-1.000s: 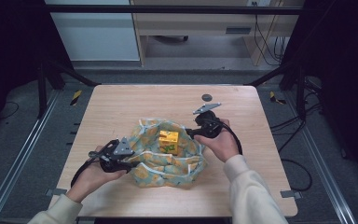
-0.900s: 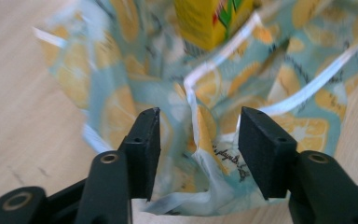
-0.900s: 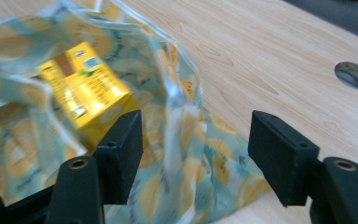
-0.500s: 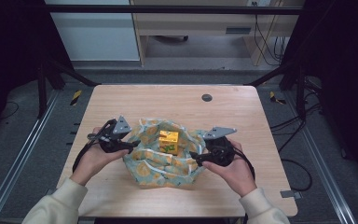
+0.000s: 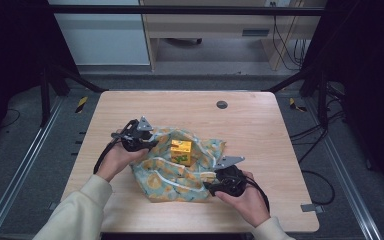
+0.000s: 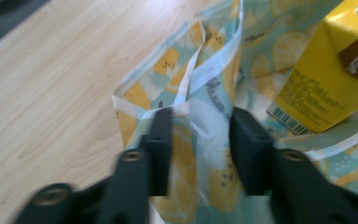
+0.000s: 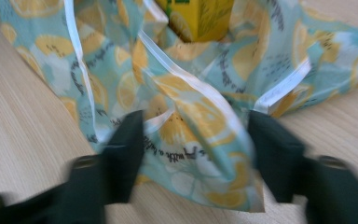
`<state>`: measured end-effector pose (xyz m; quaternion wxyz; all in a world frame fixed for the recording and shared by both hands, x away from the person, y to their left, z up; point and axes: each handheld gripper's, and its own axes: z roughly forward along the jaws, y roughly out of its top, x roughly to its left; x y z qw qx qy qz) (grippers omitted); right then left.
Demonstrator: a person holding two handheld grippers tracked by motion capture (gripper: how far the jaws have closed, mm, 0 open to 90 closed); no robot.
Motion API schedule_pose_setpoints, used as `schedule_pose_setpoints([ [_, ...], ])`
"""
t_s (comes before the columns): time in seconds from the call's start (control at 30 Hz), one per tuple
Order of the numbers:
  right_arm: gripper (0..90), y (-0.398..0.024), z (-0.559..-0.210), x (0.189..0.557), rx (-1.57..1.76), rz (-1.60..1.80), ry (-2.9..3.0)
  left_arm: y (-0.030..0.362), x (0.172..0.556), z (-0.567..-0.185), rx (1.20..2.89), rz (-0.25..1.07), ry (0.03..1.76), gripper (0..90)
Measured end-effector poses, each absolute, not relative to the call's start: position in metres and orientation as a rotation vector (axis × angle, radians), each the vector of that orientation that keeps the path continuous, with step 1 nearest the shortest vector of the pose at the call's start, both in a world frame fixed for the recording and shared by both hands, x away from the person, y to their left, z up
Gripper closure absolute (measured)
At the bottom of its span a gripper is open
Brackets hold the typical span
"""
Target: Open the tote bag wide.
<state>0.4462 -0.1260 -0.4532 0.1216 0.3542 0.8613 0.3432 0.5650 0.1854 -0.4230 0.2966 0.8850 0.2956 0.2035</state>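
wooden table (image 5: 260, 125): both tongs (parted) straddle lemon-print cloth (image 5: 180, 170).

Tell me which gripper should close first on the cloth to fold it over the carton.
Left, probably. The left gripper straddles a raised fold of the cloth right beside the carton, with a narrow gap. The right gripper stands wider, farther from the carton.

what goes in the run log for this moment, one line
left gripper: open, straddling lemon-print cloth edge | right gripper: open at near corner | yellow carton: upright on cloth
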Motion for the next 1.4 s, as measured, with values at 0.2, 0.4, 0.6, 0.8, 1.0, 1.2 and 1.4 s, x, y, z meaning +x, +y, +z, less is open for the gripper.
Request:
schedule_pose_setpoints([
  [0.2, 88.5, -0.136, -0.461, 0.453, 1.018, 0.995, 2.54, 0.191, 0.568, -0.421, 2.325, 0.574, 0.817, 86.1],
  [0.4, 89.6, -0.152, -0.476, 0.456, 1.071, 0.937, 2.566, 0.201, 0.577, -0.446, 2.344, 0.533, 0.884, 86.4],
  [0.6, 89.9, -0.161, -0.483, 0.457, 1.101, 0.91, 2.579, 0.201, 0.584, -0.463, 2.334, 0.524, 0.906, 87.9],
  [0.8, 90.0, -0.161, -0.483, 0.453, 1.052, 0.88, 2.597, 0.206, 0.586, -0.465, 2.309, 0.548, 0.916, 89.1],
  [1.0, 90.0, -0.169, -0.473, 0.45, 1.044, 0.901, 2.533, 0.212, 0.583, -0.451, 2.242, 0.61, 0.919, 89.7],
  [1.2, 90.0, -0.17, -0.479, 0.452, 1.047, 0.864, 2.556, 0.21, 0.585, -0.463, 2.315, 0.573, 0.929, 89.8],
  [1.4, 90.0, -0.169, -0.484, 0.454, 1.035, 0.819, 2.585, 0.21, 0.586, -0.47, 2.325, 0.554, 0.943, 89.8],
])
